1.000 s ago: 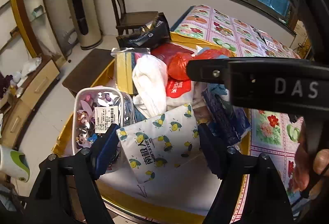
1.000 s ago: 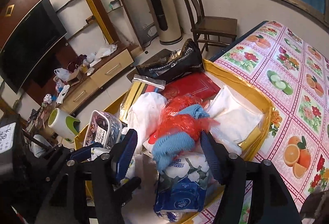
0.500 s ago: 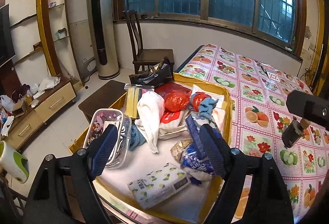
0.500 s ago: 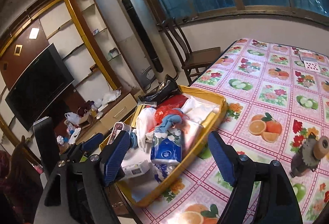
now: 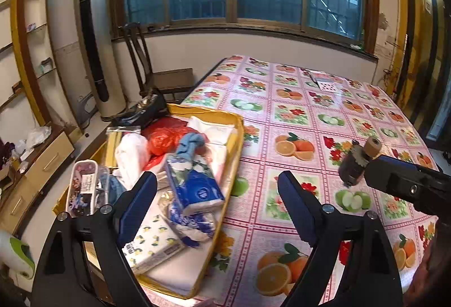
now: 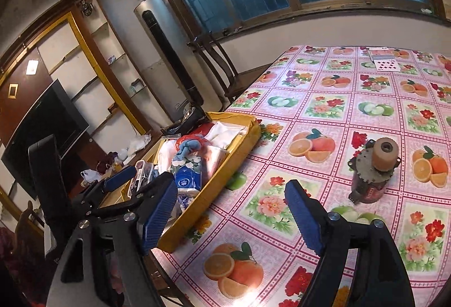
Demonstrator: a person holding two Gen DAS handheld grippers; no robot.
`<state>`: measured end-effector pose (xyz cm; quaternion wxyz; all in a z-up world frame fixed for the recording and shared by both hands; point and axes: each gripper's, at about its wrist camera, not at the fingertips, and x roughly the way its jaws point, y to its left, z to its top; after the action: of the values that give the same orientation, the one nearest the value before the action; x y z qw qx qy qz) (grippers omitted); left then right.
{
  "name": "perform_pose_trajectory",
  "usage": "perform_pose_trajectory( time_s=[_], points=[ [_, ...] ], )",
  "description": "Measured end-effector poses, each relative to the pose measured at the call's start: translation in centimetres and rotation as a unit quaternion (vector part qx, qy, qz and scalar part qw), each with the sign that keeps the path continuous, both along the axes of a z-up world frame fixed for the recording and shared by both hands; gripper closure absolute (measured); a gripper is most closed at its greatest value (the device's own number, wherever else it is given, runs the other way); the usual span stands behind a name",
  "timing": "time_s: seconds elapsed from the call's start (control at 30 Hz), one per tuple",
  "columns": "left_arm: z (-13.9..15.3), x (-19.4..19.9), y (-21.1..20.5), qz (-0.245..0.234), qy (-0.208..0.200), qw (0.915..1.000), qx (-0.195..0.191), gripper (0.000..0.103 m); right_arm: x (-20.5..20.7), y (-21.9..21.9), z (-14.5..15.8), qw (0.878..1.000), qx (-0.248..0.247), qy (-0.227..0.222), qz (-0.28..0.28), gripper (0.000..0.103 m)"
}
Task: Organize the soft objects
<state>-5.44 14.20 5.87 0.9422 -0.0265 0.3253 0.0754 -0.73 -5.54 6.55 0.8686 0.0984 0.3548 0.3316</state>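
Observation:
A yellow tray at the table's left edge holds soft goods: a blue tissue pack, a lemon-print tissue pack, a blue cloth, a red plastic bag and white cloth. My left gripper is open and empty, raised above the tray's near right side. My right gripper is open and empty too, over the tablecloth just right of the tray. Part of the right gripper's body shows at the right of the left wrist view.
A fruit-print tablecloth covers the table. A dark canister with a tan roll on top stands to the right. Playing cards lie far back. A clear box, a chair and a tower fan are left.
Both grippers have pulled back and up from the tray and swung right. The lemon-print pack that sat between my left fingers now lies in the tray; the blue pack lies there too.

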Motion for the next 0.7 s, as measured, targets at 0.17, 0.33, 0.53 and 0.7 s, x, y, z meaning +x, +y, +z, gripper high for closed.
perform_pose_trajectory(
  time_s=[0.17,0.33,0.53,0.7],
  points=[
    [-0.3,0.4,-0.7,-0.008,0.003,0.9999,-0.005,0.015,0.5,-1.3,-0.1,1.0,0.01,0.006,-0.013,0.021],
    [-0.9,0.0,0.8,0.024,0.007,0.9996,0.011,0.015,0.0,1.4,-0.1,1.0,-0.007,-0.004,0.018,0.021],
    [-1.8,-1.4,4.2,0.094,0.014,0.9947,0.038,0.015,-0.1,8.1,-0.5,0.993,-0.102,-0.044,0.026,0.02],
    [-2.1,-2.6,7.7,0.142,0.011,0.9893,0.032,0.015,1.0,13.1,-1.3,0.984,-0.164,-0.065,0.015,0.017]
  ],
)
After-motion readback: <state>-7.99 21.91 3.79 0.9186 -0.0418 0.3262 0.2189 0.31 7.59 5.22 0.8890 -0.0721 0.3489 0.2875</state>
